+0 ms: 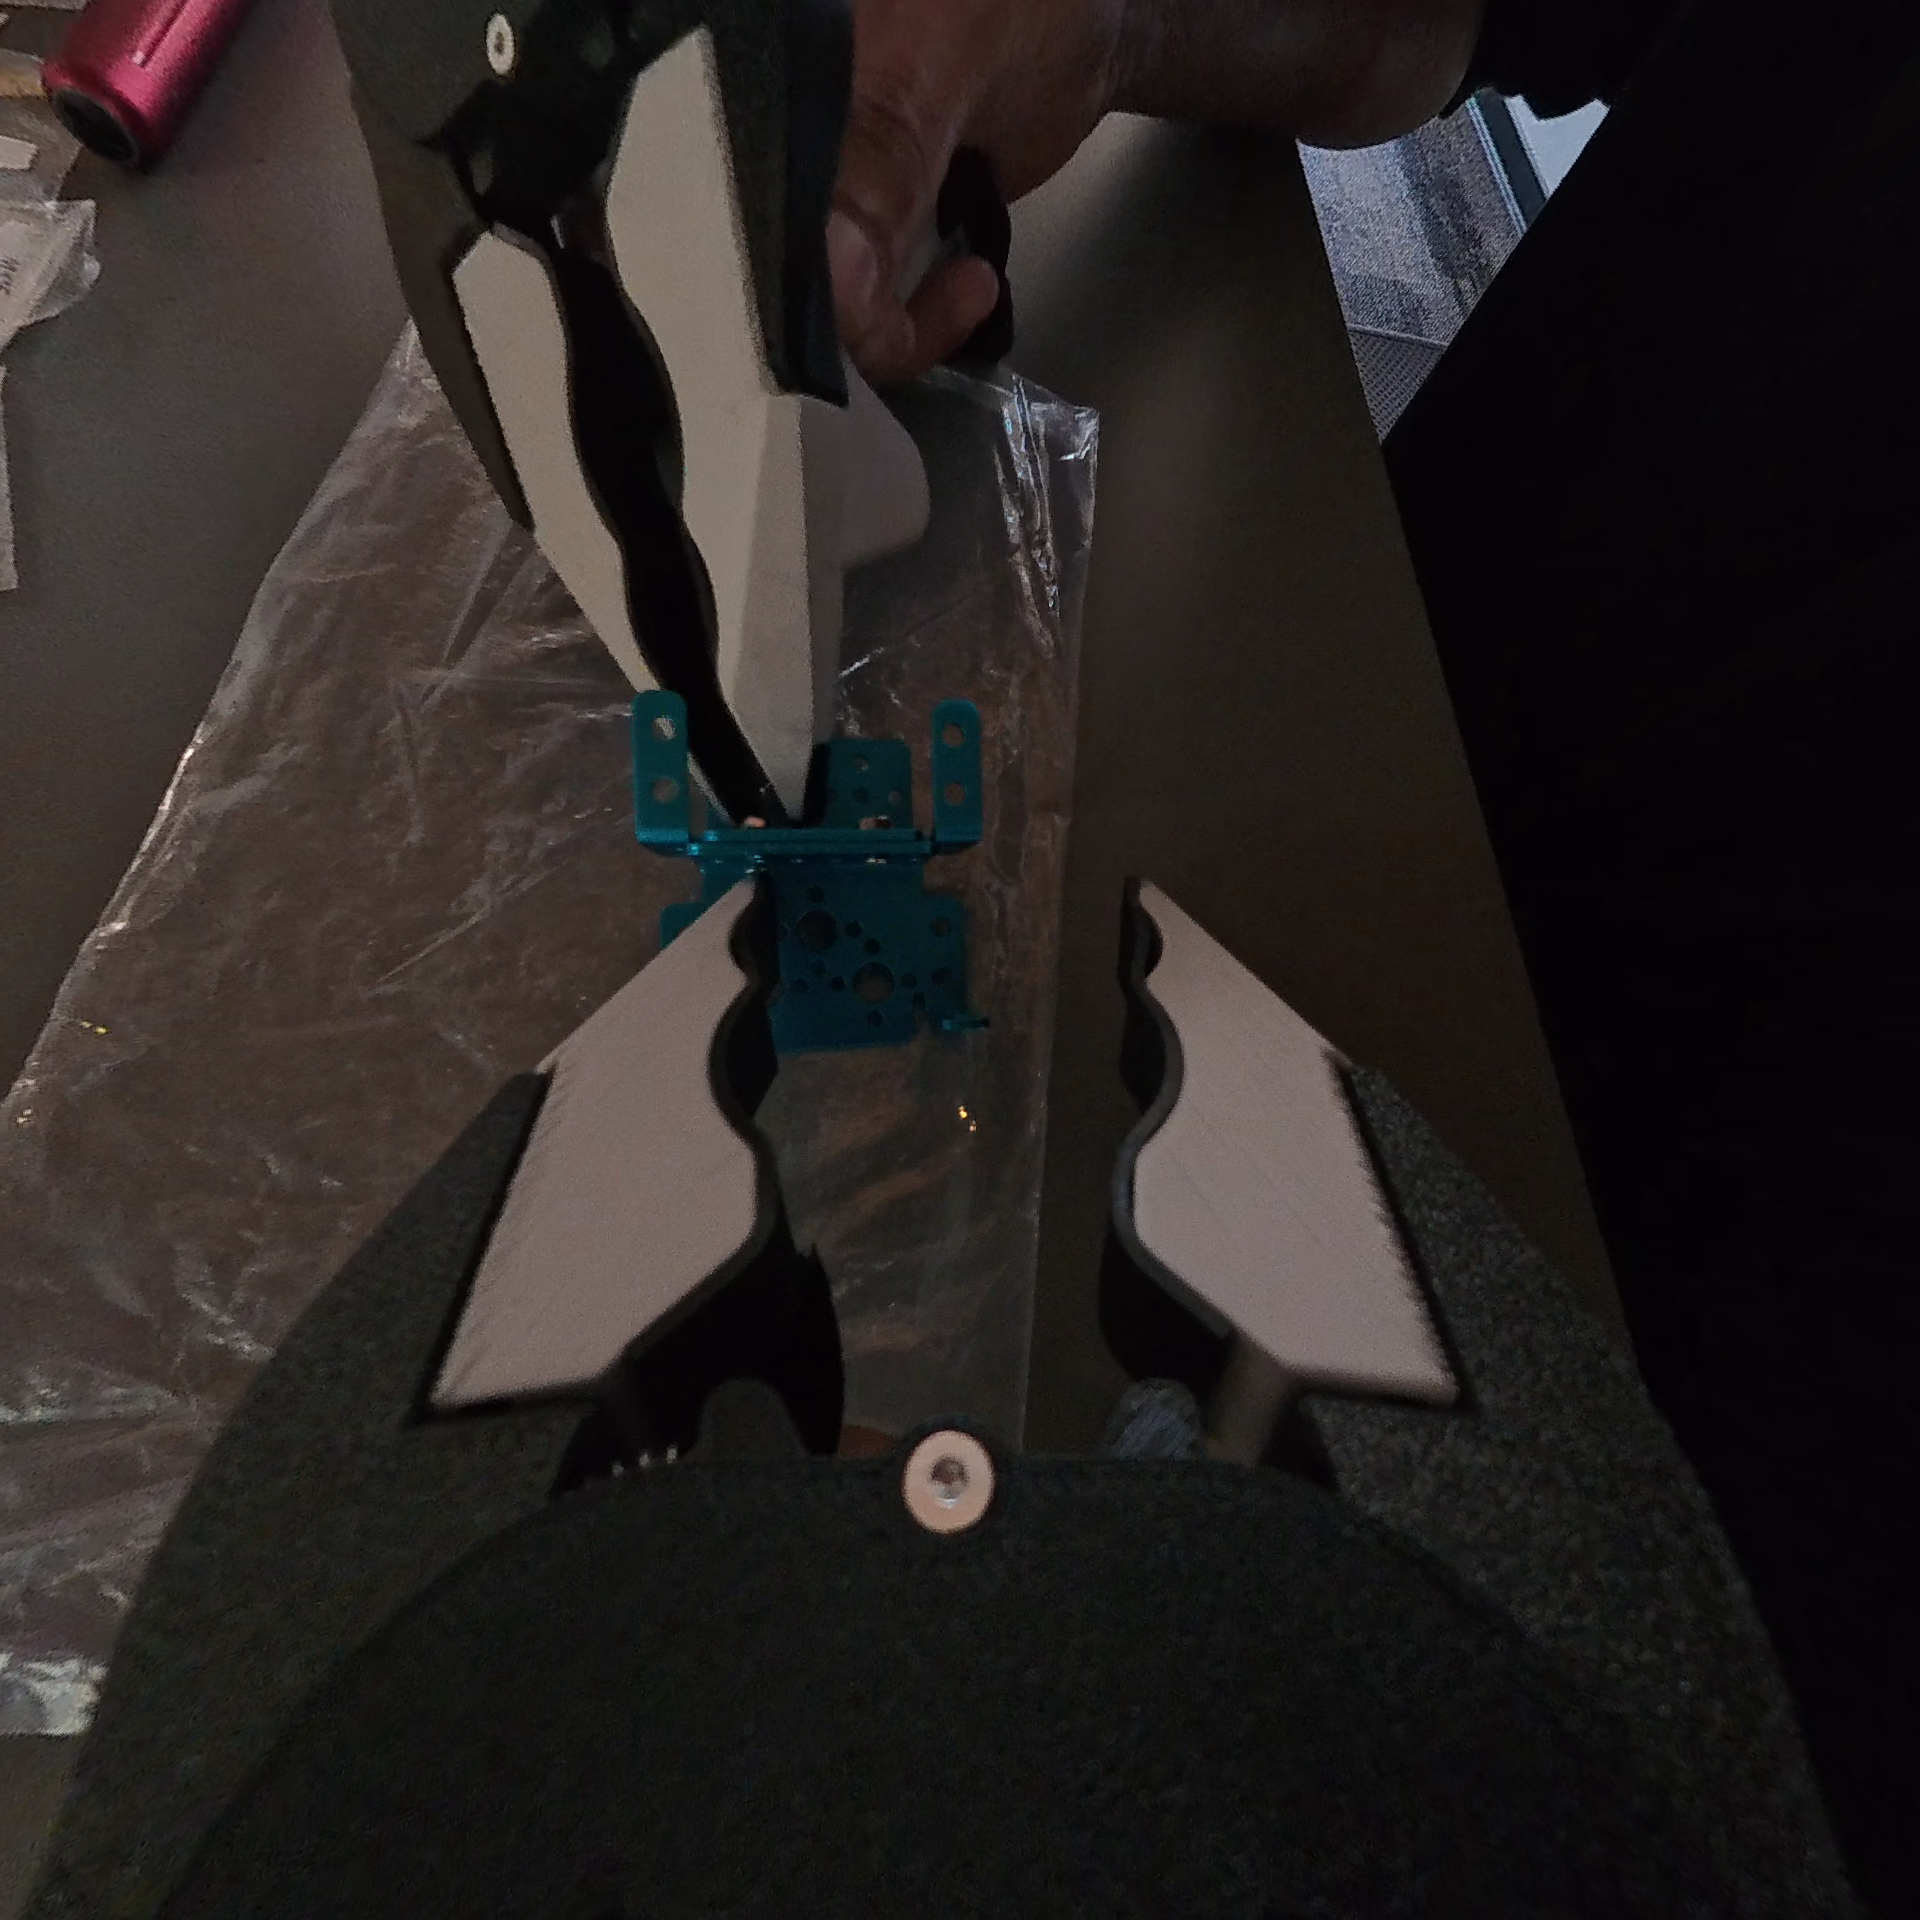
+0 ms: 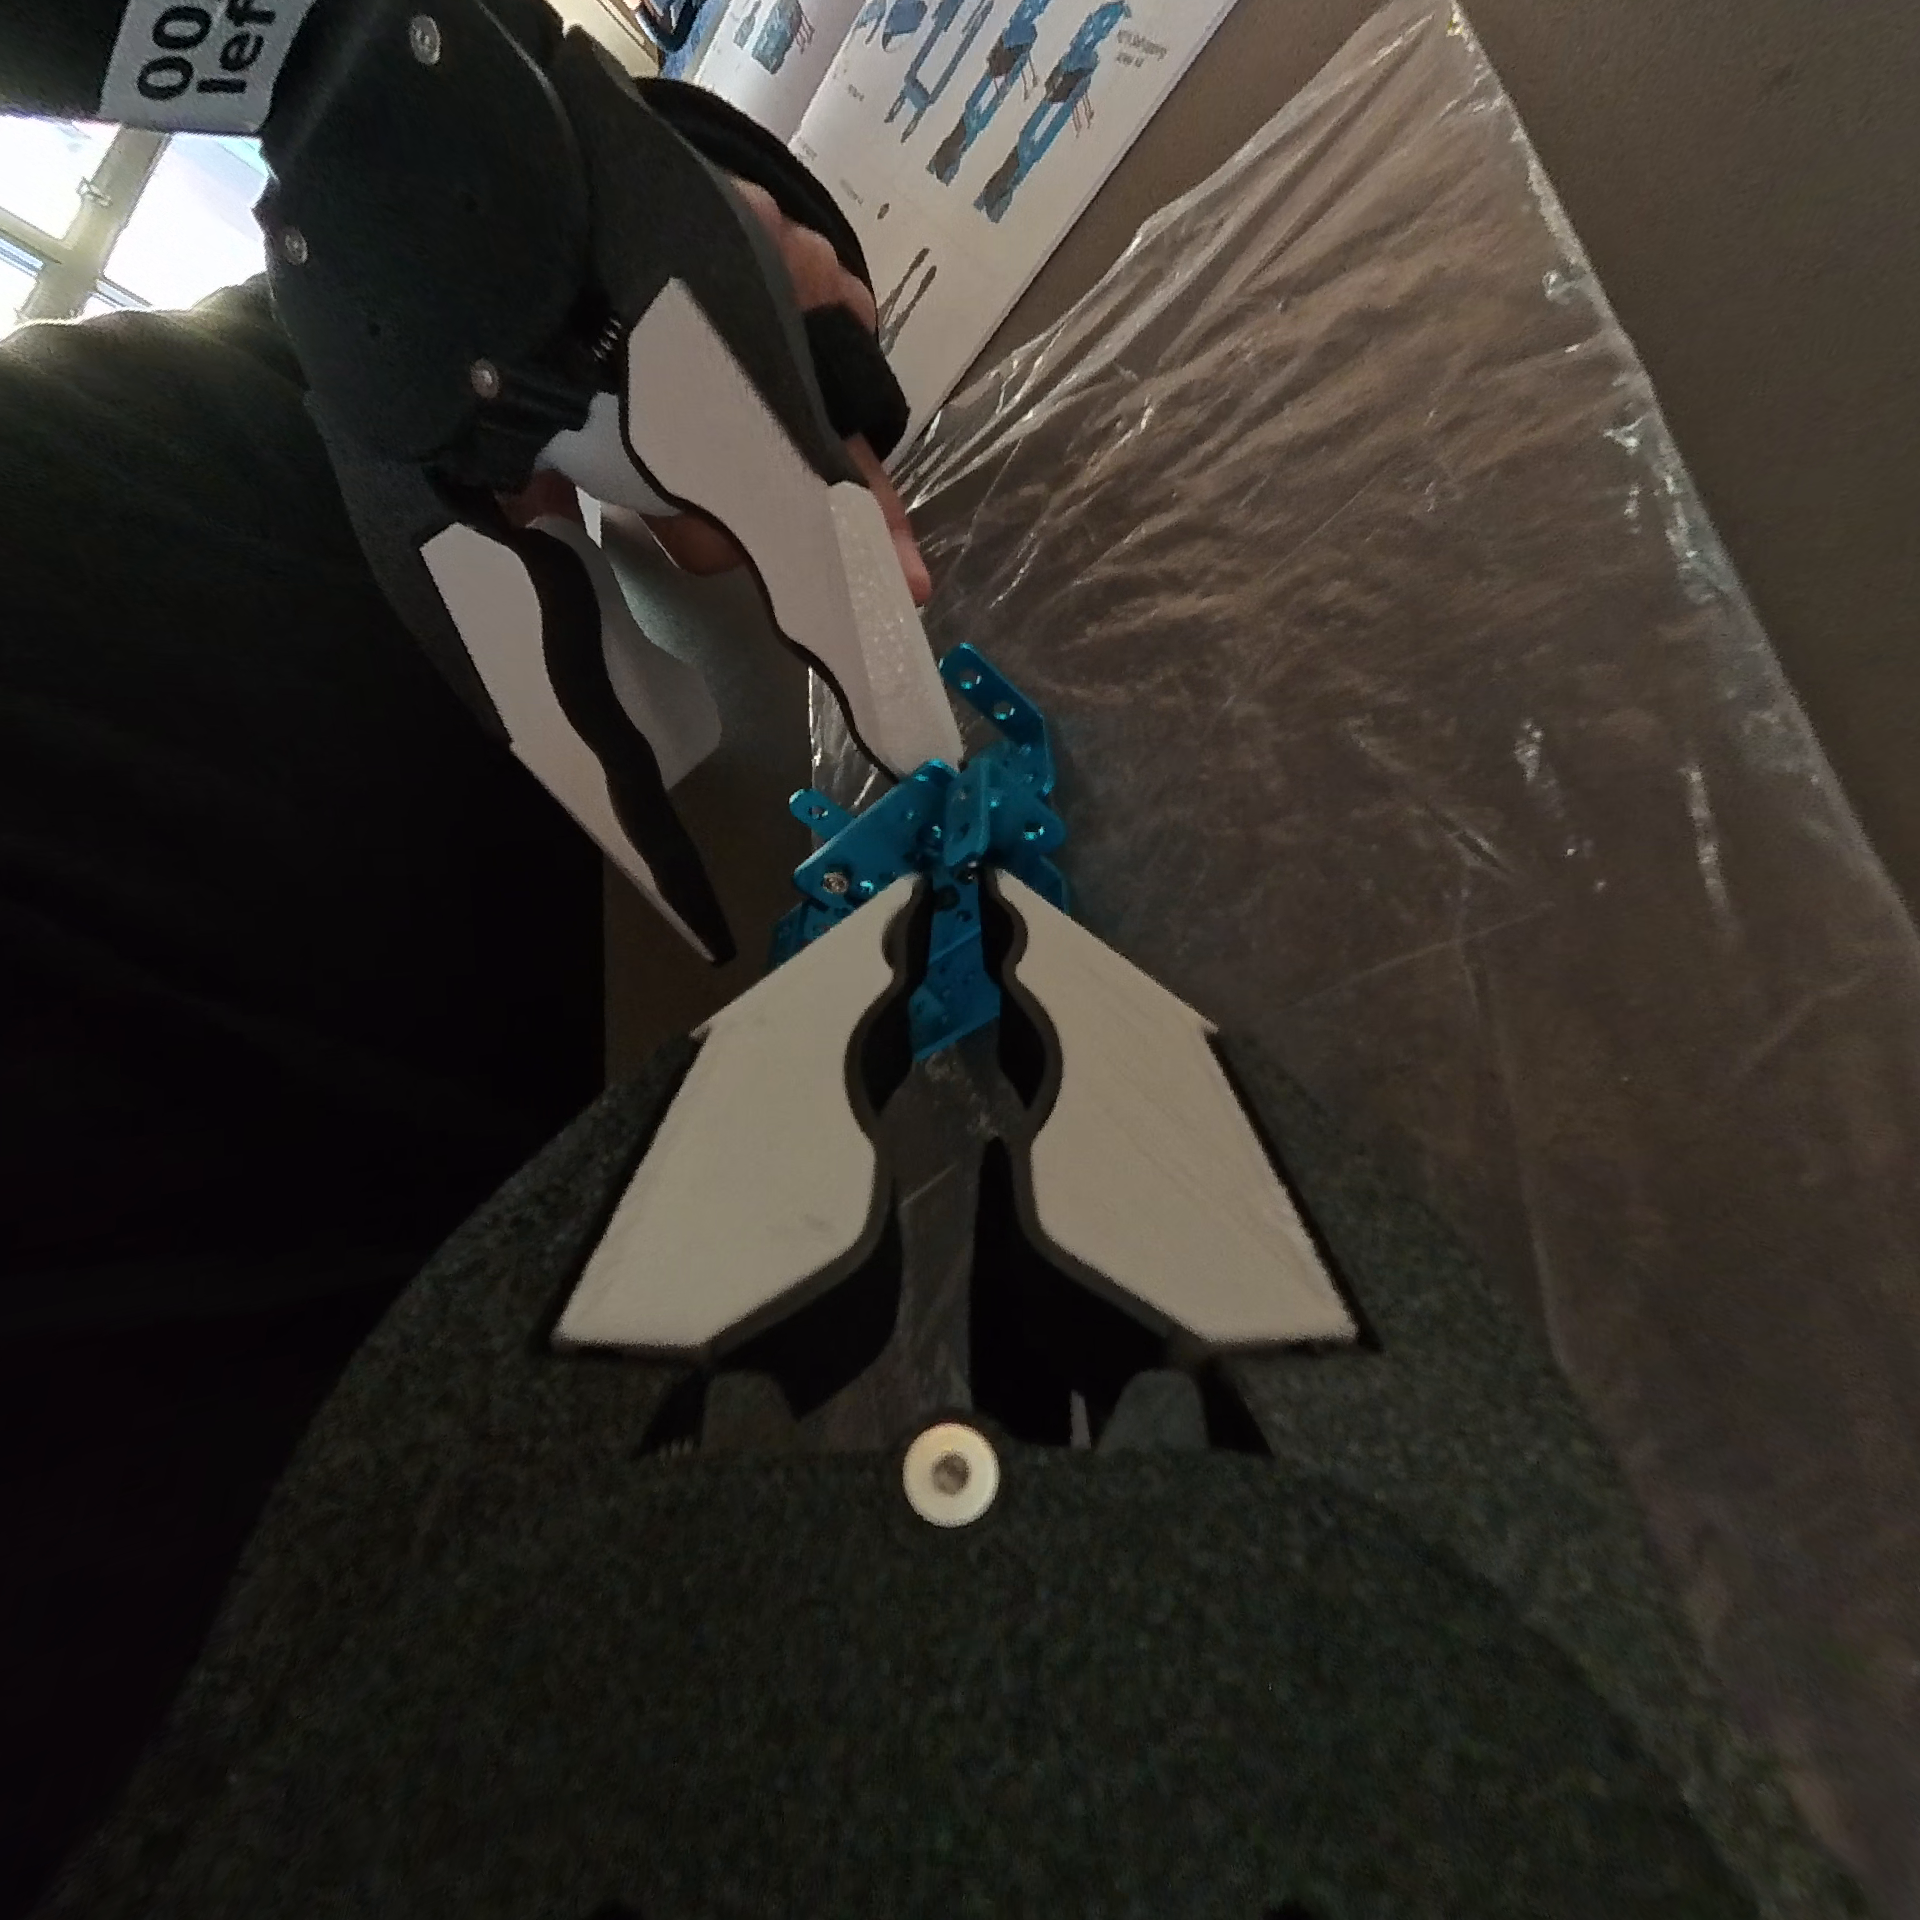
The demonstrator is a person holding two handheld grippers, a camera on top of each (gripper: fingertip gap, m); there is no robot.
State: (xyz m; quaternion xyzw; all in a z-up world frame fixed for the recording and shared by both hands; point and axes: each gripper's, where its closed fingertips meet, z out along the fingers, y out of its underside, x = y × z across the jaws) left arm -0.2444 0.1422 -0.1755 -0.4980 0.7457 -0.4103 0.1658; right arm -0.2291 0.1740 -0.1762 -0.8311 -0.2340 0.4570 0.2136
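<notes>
A blue perforated metal bracket assembly (image 1: 847,951) stands on a clear plastic sheet (image 1: 343,883) on the dark table. My left gripper (image 1: 940,891) is open. Its left fingertip touches the assembly's left edge and its right finger stands apart from it. My right gripper (image 1: 764,812) comes down from above and is shut on the top of the assembly. In the right wrist view the right gripper (image 2: 956,881) pinches the blue assembly (image 2: 971,831) between its tips. The left gripper (image 2: 826,862) shows there too, open, with one finger against the assembly.
A pink cylinder (image 1: 130,78) and white packets (image 1: 36,270) lie at the far left. Printed instruction sheets (image 2: 987,135) lie beyond the plastic sheet (image 2: 1351,623). The table's edge (image 1: 1455,727) runs close on the right. A person's hand (image 1: 935,208) holds the right gripper.
</notes>
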